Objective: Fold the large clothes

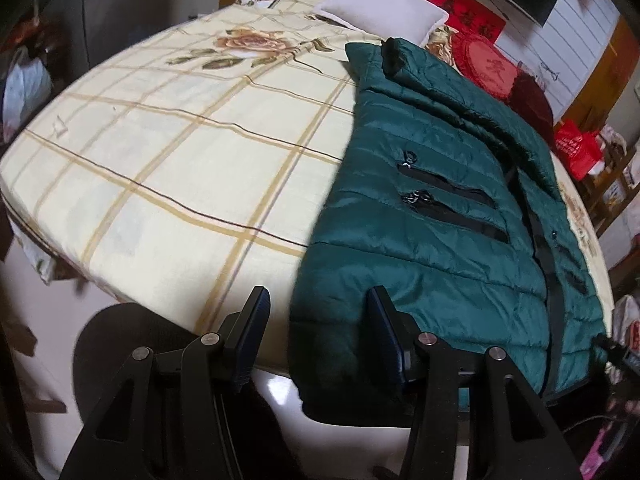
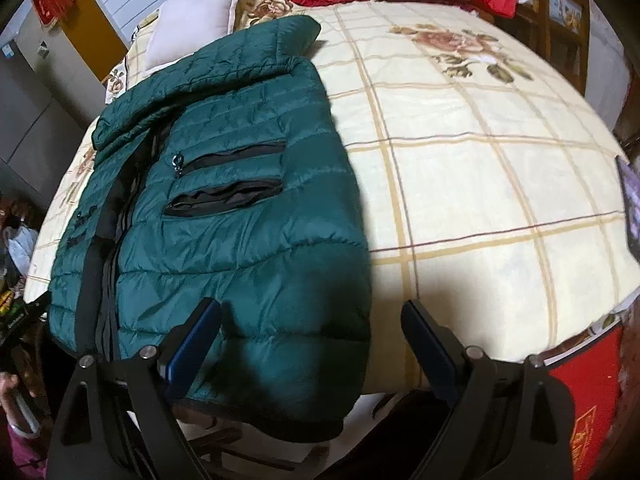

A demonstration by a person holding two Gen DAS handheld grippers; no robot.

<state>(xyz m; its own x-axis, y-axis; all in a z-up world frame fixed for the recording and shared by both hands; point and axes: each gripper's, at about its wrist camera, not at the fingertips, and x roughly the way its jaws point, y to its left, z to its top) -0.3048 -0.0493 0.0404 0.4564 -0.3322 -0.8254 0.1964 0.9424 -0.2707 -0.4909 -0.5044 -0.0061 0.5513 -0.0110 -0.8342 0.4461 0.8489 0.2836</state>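
On the checked bedspread [image 1: 168,168] lies the green puffer jacket [image 1: 432,216], hem overhanging the bed edge. Left gripper [image 1: 316,320] and right gripper [image 2: 312,332] hover spread, empty. Risk: slick quilted fabric may slide floorward if one side is pinched shallowly.

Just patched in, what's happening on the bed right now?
A dark green quilted puffer jacket lies front up on the cream checked floral bedspread, its hem hanging over the near edge. The left tool and right tool both hover open near the hem, gripping nothing.
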